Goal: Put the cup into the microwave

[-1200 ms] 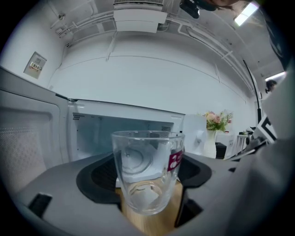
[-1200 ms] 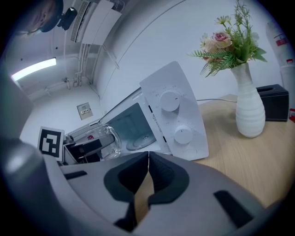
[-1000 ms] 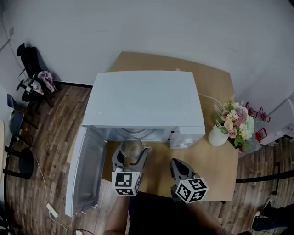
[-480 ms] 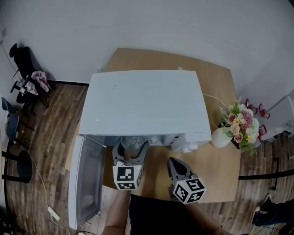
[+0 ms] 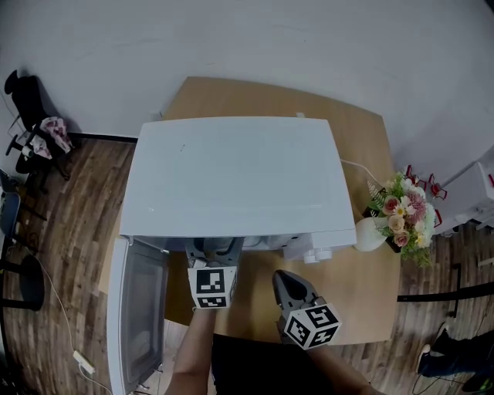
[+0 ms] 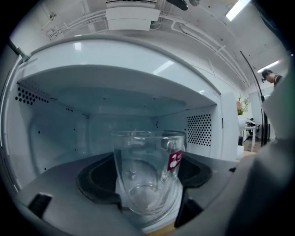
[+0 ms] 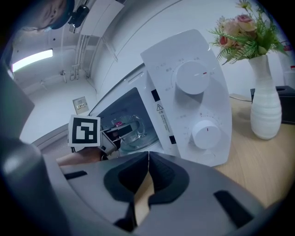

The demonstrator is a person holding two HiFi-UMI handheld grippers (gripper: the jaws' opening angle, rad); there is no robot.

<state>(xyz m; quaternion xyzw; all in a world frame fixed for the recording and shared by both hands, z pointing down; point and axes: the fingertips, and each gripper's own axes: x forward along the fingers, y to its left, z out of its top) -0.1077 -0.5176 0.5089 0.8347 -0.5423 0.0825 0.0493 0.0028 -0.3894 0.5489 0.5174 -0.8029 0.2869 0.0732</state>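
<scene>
While tongs (image 6: 148,193) grip it, cup (image 6: 146,161) clears microwave walls (image 6: 203,131).

Plain white wall (image 5: 255,38) runs across far side. Dark wood-plank floor (image 5: 77,208) shows left & right of light wooden table w/ rounded corners (image 5: 359,135), near that wall. Far left: black chair (image 5: 27,92) w/ pink-patterned cloth (image 5: 58,129) on it. Near left, on floor: white plug block (image 5: 79,360) w/ thin cable. Right edge of table: white vase (image 5: 369,234) w/ pink & cream flowers (image 5: 405,216). Ceiling strip light (image 6: 237,8) is lit overhead, seen in left gripper view.
</scene>
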